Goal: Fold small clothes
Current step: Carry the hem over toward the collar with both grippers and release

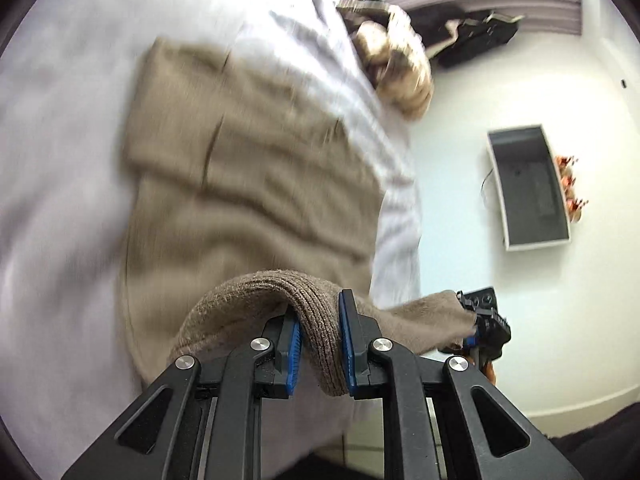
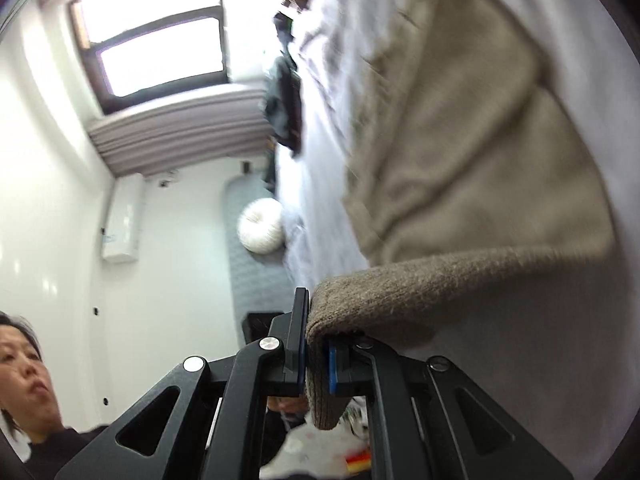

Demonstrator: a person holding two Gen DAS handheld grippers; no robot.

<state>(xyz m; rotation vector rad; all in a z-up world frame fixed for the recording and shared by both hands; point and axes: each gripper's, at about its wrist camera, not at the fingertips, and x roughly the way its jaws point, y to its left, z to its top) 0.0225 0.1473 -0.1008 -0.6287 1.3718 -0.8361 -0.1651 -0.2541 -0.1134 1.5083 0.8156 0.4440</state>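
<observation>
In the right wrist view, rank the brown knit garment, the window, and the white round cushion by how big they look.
Largest to smallest as they appear:
1. brown knit garment, though it sits nearest the camera, clamped in the right gripper
2. window
3. white round cushion, clearly smallest

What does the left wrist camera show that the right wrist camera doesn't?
Only the left wrist view shows the grey box on the floor and the right gripper from outside. Only the right wrist view shows the window, the white ball and the person's face. Both show the sweater on the white bed, its edge pinched by each gripper.
</observation>
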